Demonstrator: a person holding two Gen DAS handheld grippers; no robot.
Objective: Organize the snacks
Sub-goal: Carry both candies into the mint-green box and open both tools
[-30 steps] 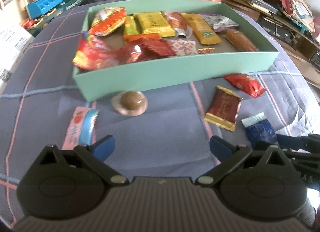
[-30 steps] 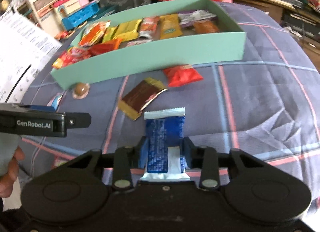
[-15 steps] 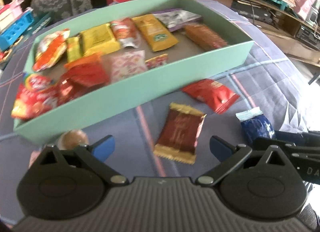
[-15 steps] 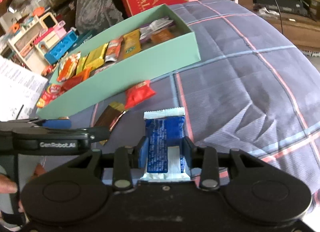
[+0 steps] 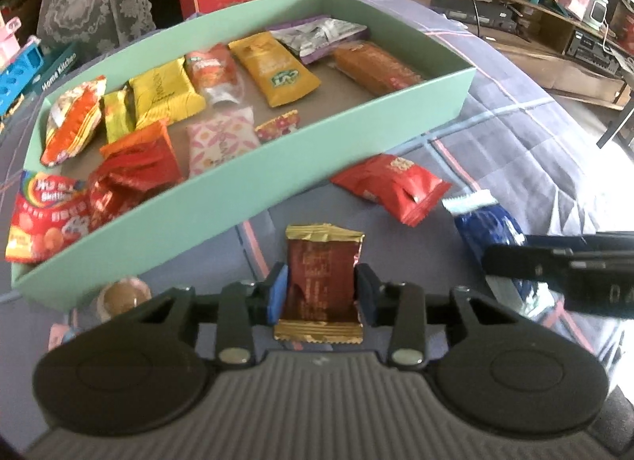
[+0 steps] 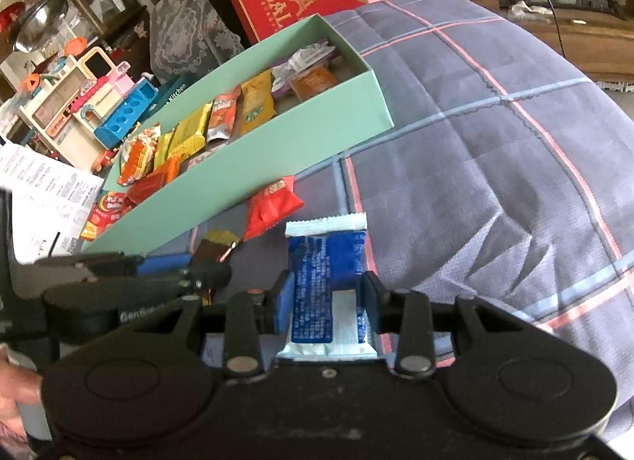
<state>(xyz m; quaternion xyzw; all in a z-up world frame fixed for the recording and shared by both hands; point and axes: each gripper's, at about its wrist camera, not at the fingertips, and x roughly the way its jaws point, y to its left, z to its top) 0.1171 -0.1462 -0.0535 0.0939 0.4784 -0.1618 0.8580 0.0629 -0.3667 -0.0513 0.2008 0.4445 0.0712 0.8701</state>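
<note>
Now my left tongs [image 5: 321,289], wide open a second ago, are closing on the maroon gold-edged foil packet [image 5: 321,277]; my right tongs [image 6: 328,299] still clamp the blue-and-white wrapper [image 6: 325,285]. The mint cardboard box [image 5: 253,186] lies just beyond, a red pouch [image 5: 390,186] between.

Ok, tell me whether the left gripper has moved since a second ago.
Yes. The left gripper has slid rightward along the green box, from beside the round chocolate to the brown-and-gold packet, and its jaws are closing around that packet.

Cluttered home — toy kitchen [image 6: 85,103], quilt [image 6: 495,143]
</note>
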